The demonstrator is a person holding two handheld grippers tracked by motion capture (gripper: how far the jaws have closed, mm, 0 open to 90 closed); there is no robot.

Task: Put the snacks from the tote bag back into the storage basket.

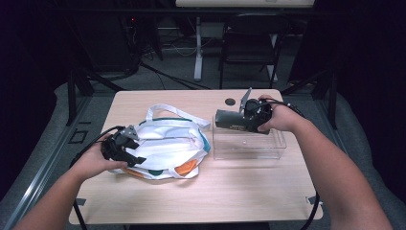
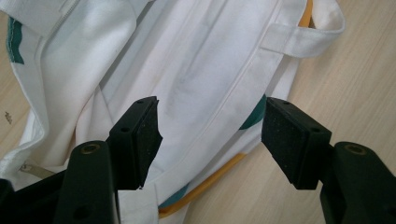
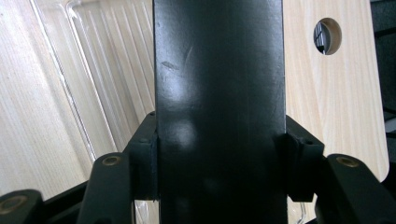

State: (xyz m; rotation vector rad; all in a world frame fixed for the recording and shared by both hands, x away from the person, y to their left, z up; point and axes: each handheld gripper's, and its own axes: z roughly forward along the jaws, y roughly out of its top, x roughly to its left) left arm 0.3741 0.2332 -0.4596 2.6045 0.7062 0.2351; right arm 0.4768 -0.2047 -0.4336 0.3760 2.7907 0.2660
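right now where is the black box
In the high view the black box is right of centre, gripped in the right tool just above the clear plastic tray, to the right of the white tote bag.

Black left gripper (image 1: 136,159), right gripper (image 1: 219,120); brass screws, grey three-cornered plates, black trailing cables; bare forearms.

looked like a lab or recording studio setup: a small light wood table (image 1: 201,201) sat on grey carpet (image 1: 43,139), boxed in by black curtains (image 1: 28,48), with loose cables (image 1: 177,48) and a folding chair (image 1: 251,38) behind.
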